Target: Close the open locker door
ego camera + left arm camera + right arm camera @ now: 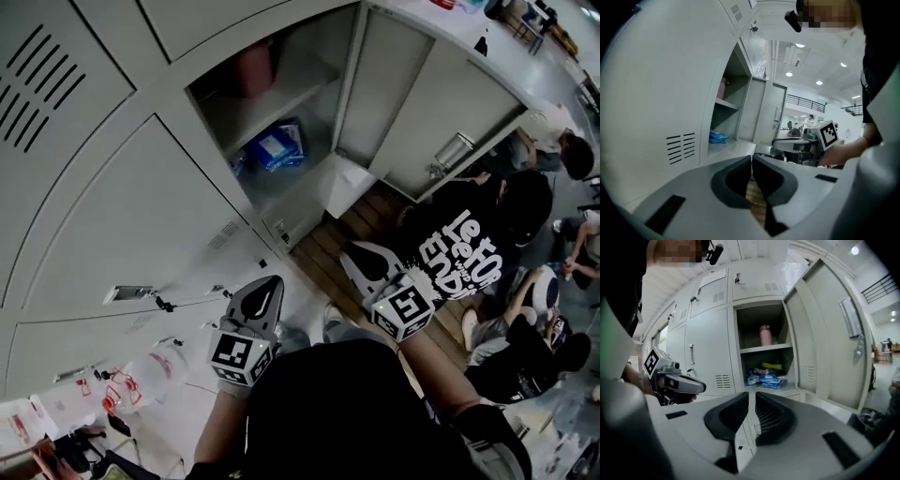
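The grey locker's open compartment (281,103) (764,348) holds a pink bottle (253,67) (764,335) on its shelf and blue packets (277,145) (764,377) (717,137) below. Its open door (422,103) (834,343) is swung wide to the right, with a metal handle (450,150) (851,319) on its outer face. My left gripper (272,283) (752,159) is shut and empty, held in front of the closed lockers left of the opening. My right gripper (361,253) (751,394) is shut on nothing, below the opening and short of the door.
Closed locker doors (141,225) with vents and latches fill the left. A person in a black shirt with white lettering (469,253) crouches just below the open door, and other people (525,347) sit on the floor to the right. Wooden flooring (342,239) lies between them and the lockers.
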Demonstrator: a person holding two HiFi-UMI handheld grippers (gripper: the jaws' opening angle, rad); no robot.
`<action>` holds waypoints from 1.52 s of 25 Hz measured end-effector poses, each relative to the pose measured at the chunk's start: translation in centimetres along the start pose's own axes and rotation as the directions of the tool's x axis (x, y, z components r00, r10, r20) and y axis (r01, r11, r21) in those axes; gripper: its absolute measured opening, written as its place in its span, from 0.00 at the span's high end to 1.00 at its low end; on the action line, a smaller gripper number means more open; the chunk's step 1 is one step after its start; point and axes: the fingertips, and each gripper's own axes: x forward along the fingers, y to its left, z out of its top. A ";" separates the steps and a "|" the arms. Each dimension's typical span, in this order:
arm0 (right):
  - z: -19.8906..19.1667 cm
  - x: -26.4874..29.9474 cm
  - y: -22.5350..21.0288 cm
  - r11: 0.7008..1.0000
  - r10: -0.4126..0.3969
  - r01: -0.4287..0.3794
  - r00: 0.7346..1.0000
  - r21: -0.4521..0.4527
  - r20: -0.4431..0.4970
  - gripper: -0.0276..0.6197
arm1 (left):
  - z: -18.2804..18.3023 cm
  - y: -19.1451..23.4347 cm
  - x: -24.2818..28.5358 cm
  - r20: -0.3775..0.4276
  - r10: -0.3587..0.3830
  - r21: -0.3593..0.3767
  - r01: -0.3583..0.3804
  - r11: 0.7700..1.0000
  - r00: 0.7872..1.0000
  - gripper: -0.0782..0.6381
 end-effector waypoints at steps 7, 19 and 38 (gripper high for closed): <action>3.5 -4.0 -0.1 0.995 -0.092 0.094 0.994 -0.032 0.054 0.86 | 2.9 -2.2 2.2 0.007 -0.145 0.060 0.144 0.988 0.989 0.85; 6.5 -7.2 1.0 0.979 -0.182 0.191 0.975 -0.064 0.124 0.86 | 6.3 -5.4 3.3 0.036 -0.317 0.118 0.311 0.943 0.948 0.85; 6.9 -7.0 2.1 0.980 -0.174 0.186 0.972 -0.065 0.161 0.86 | 7.3 -5.2 2.8 0.055 -0.320 0.119 0.312 0.943 0.946 0.85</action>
